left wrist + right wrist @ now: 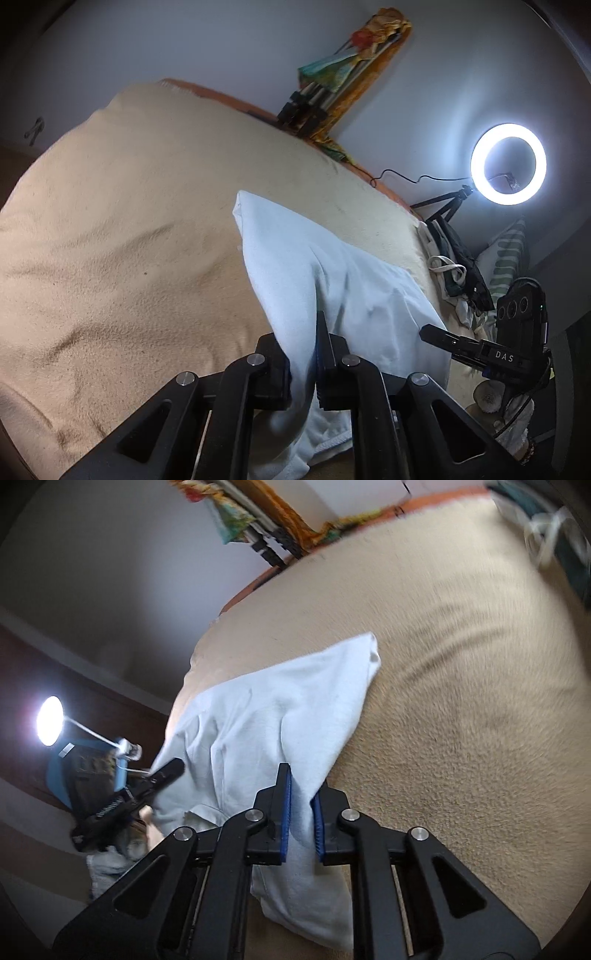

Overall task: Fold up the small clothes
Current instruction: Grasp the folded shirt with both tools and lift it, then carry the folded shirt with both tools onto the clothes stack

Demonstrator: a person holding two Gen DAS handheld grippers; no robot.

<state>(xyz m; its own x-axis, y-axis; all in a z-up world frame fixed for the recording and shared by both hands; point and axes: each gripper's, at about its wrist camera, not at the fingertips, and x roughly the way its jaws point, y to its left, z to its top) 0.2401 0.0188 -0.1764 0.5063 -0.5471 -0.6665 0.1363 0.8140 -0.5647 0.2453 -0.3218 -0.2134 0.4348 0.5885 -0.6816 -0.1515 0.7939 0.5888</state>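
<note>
A small white garment (332, 273) is held up over a beige blanket (129, 240), its far corner resting on the blanket. My left gripper (304, 354) is shut on one near edge of it. My right gripper (301, 794), with blue pads (285, 805), is shut on the other near edge of the garment (266, 716). Each gripper shows in the other's view: the right one at the right (480, 350), the left one at the left (147, 782). The garment's lower part hangs below the fingers, out of sight.
A lit ring light (508, 164) on a tripod stands at the right past the bed's edge, with bags and cloths (458, 273) beside it. A folded rack with colourful cloth (332, 81) leans on the far wall. A lamp (50, 720) shines at the left.
</note>
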